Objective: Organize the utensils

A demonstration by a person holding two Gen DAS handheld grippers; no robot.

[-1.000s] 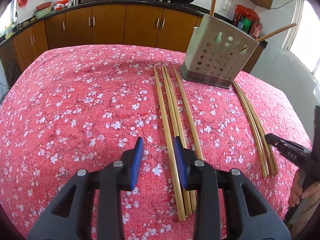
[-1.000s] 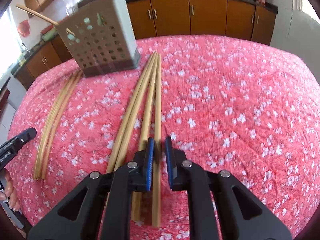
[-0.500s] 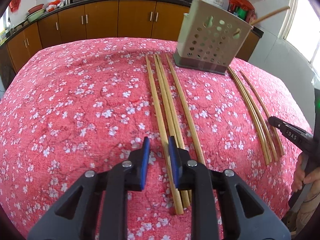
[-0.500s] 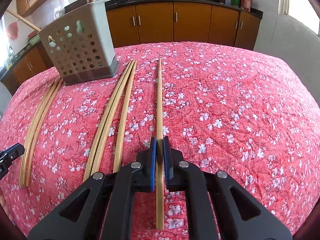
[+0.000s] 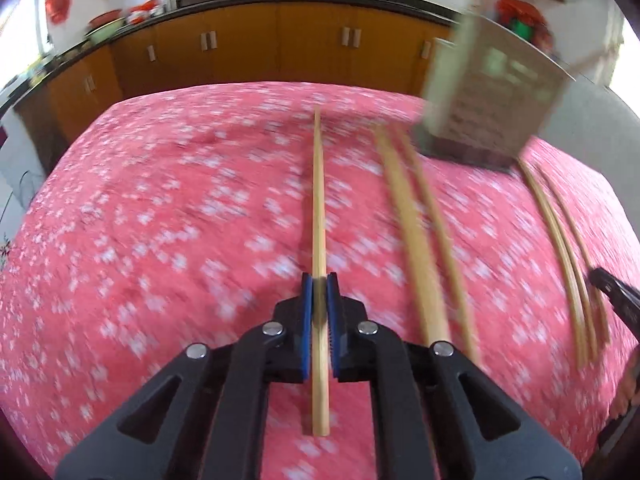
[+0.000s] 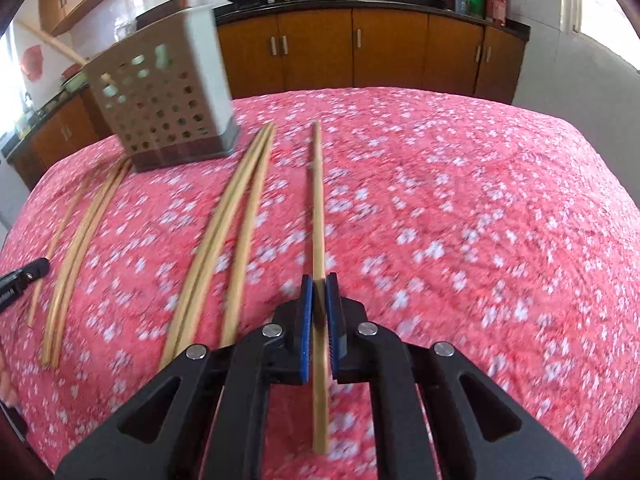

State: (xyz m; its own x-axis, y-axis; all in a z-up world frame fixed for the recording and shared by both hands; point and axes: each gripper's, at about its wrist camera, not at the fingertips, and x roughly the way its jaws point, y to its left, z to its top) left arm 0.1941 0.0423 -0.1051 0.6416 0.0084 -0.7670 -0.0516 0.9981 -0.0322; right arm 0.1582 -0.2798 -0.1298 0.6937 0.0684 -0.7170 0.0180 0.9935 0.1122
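My left gripper (image 5: 319,280) is shut on a long bamboo chopstick (image 5: 319,200) that points away over the red flowered cloth. My right gripper (image 6: 319,280) is shut on another bamboo chopstick (image 6: 318,208). A grey perforated utensil holder (image 5: 486,112) stands at the back, with sticks poking out of its top; it also shows in the right wrist view (image 6: 168,112). More chopsticks (image 5: 416,232) lie on the cloth to the right of the left gripper. In the right wrist view loose chopsticks (image 6: 224,240) lie to the left of the held one.
Another bunch of chopsticks (image 6: 76,248) lies at the holder's far side; it shows in the left wrist view (image 5: 560,248) too. The other gripper's tip (image 5: 612,292) shows at the right edge. Brown kitchen cabinets (image 6: 360,52) with pans on the counter stand behind the table.
My left gripper has shut on a chopstick and lifted it away from the others. My right gripper keeps its chopstick and has moved a little; the left view is blurred by motion.
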